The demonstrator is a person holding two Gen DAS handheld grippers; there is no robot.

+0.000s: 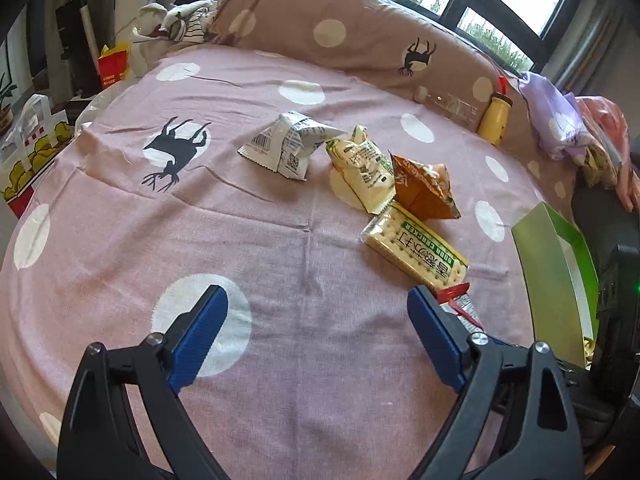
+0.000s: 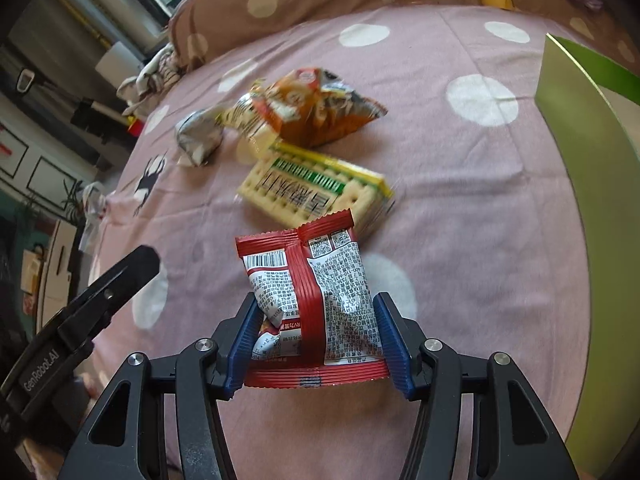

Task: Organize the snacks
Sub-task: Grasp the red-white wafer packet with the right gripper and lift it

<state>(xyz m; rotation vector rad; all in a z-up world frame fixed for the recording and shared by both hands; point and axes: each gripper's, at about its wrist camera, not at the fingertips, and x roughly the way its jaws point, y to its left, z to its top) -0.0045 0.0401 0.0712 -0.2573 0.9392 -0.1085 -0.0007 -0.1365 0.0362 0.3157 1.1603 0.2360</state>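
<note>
On the pink spotted bedsheet lie four snacks close together. A white packet sits apart to the left. A pale yellow packet touches an orange packet. Just in front of them is a cracker pack with green print that reads "SODA CRACKER" upside down.

The right gripper squeezes a red snack bag between its blue pads; the bag shows a barcode and tiny print too small to read. The left gripper has its jaws spread wide with nothing between them. Its black arm reads "GenRobot.AI". A green box stands at the right.
</note>
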